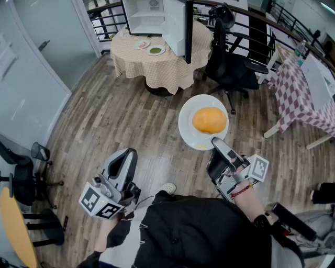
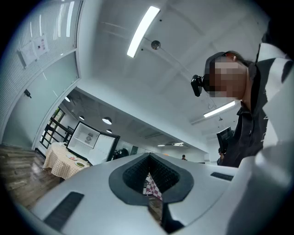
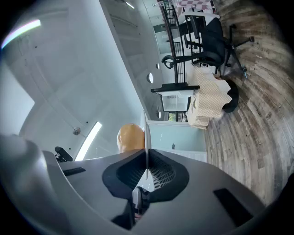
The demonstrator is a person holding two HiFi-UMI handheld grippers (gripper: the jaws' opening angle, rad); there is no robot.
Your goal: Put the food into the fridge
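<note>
Bright, even light from a ceiling strip lamp (image 2: 143, 30); gripper views fisheye-warped, dark-cornered

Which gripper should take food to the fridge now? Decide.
Right. The right gripper is shut on the plate carrying the orange food; the left gripper holds nothing. The open fridge stands ahead.

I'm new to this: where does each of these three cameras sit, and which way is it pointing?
Head view: on the person's head, looking steeply down at the floor; shows the left gripper and right gripper.
Left gripper view: on the left gripper, tilted up at the ceiling; shows its jaws, nothing between them, and the person's torso.
Right gripper view: on the right gripper, rolled sideways; shows its jaws shut on the plate.
Shared: all three see the open fridge.
</note>
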